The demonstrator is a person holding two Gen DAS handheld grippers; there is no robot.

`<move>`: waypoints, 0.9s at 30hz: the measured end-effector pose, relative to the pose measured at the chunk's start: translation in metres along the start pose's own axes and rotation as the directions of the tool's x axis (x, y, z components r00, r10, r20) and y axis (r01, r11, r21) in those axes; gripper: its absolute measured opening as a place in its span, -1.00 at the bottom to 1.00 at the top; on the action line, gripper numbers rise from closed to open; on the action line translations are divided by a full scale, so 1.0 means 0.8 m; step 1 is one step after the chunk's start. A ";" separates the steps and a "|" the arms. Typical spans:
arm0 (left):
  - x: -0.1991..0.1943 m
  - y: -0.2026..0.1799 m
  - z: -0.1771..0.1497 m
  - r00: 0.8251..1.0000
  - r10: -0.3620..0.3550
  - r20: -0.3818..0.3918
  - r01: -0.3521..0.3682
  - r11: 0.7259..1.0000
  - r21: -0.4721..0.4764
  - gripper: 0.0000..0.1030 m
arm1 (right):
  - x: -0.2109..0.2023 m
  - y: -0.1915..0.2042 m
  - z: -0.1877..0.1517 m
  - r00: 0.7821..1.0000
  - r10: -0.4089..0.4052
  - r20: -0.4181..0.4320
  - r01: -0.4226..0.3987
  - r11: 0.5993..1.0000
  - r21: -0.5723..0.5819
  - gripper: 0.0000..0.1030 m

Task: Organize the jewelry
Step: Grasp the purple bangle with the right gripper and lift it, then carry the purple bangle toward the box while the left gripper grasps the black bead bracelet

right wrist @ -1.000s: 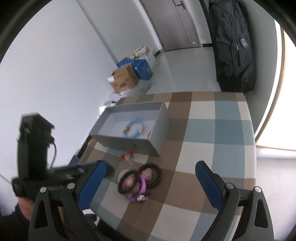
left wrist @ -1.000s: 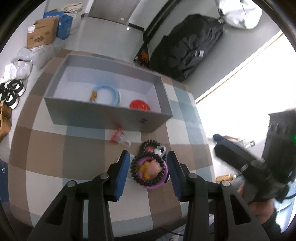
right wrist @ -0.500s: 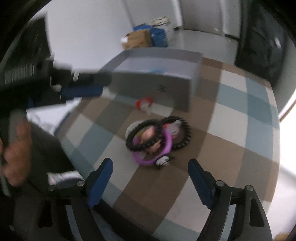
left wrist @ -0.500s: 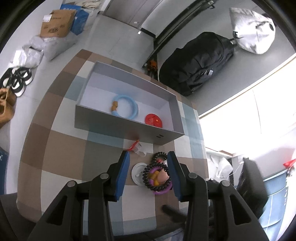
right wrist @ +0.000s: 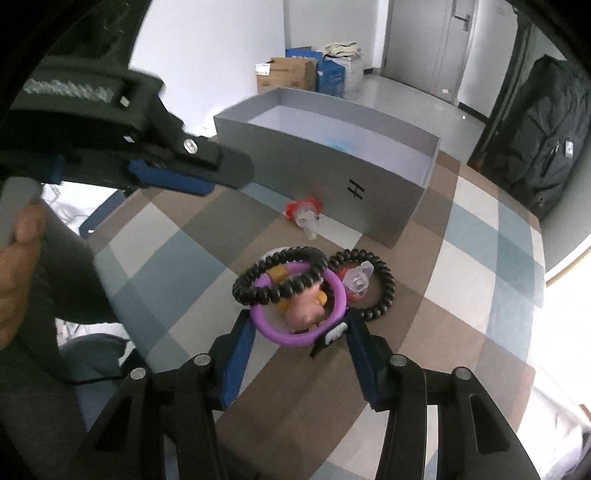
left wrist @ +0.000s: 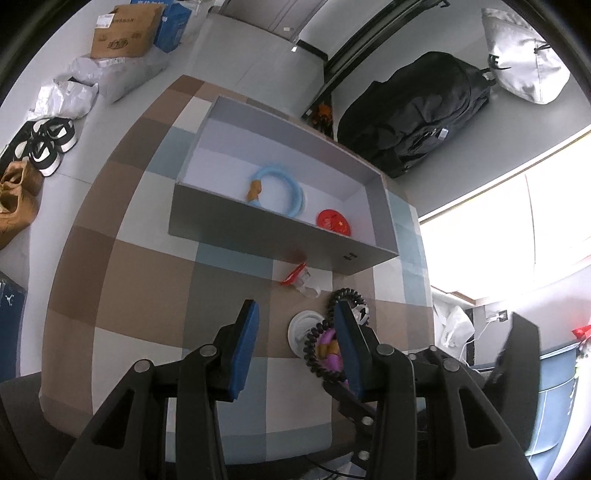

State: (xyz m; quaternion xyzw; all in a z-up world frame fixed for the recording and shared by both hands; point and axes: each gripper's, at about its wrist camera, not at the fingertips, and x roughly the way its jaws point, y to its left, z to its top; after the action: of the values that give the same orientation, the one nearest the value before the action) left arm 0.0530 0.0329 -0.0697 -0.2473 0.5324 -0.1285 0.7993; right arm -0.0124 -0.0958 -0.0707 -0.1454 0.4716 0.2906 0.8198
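A grey open box [left wrist: 258,229] [right wrist: 325,173] stands on the checked table and holds a light blue ring [left wrist: 284,192] and a red disc [left wrist: 333,221]. A pile lies in front of it: a purple ring [right wrist: 295,338] with a pink figure [right wrist: 306,314], two black coil bands [right wrist: 280,284] [right wrist: 384,288], a white disc [left wrist: 301,326]. A small red-capped clear piece [right wrist: 304,212] [left wrist: 297,277] lies by the box wall. My right gripper [right wrist: 299,350] is open, its fingers on either side of the purple ring. My left gripper [left wrist: 295,347] is open above the table, left of the pile.
The checked table [left wrist: 140,280] ends close on my side. A black backpack [left wrist: 417,114] and a white bag [left wrist: 524,55] are behind the box. Cardboard boxes [left wrist: 122,33] and shoes [left wrist: 44,144] lie on the floor at the left. A hand [right wrist: 18,266] holds the left gripper.
My right gripper came down and in, narrowing from wide open, until its fingers flank the purple ring. My left gripper rose and moved left off the pile.
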 end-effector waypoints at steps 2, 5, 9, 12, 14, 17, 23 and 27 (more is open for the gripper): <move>0.001 -0.002 -0.001 1.000 0.005 -0.004 -0.005 1.000 0.011 -0.29 | -0.009 -0.004 -0.001 1.000 0.005 0.007 -0.004 1.000 -0.011 -0.05; 0.003 -0.006 -0.002 1.000 0.007 -0.010 -0.007 1.000 0.021 -0.29 | -0.021 -0.006 0.002 1.000 -0.001 0.005 0.001 0.999 -0.039 -0.05; 0.009 -0.006 -0.002 1.000 0.014 -0.028 -0.013 1.000 0.019 -0.29 | -0.030 -0.011 0.007 1.000 0.021 0.013 -0.020 0.999 -0.025 -0.05; 0.014 -0.008 -0.004 0.999 0.014 -0.046 -0.013 1.000 0.021 -0.29 | -0.039 -0.018 0.009 0.999 0.039 0.026 -0.039 0.999 0.010 -0.05; 0.017 -0.010 -0.005 0.998 0.013 -0.054 -0.012 1.000 0.025 -0.29 | -0.045 -0.032 0.011 0.997 0.064 0.047 -0.066 0.996 0.053 -0.05; 0.024 -0.013 -0.009 0.997 0.003 -0.080 -0.001 1.000 0.030 -0.29 | -0.055 -0.048 0.011 0.995 0.066 0.075 -0.074 0.992 0.099 -0.05; 0.040 -0.028 -0.023 0.992 0.011 -0.126 -0.001 0.997 0.077 -0.28 | -0.076 -0.074 0.011 0.991 0.048 0.126 -0.071 0.981 0.182 -0.05; 0.052 -0.038 -0.036 0.986 0.020 -0.165 -0.001 0.994 0.112 -0.28 | -0.084 -0.086 0.012 0.987 0.048 0.154 -0.081 0.973 0.214 -0.05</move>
State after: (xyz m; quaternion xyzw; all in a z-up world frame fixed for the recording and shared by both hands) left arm 0.0452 -0.0196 -0.0955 -0.1878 0.5906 -0.1739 0.7653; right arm 0.0105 -0.1683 -0.0109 -0.0165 0.4432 0.2731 0.8536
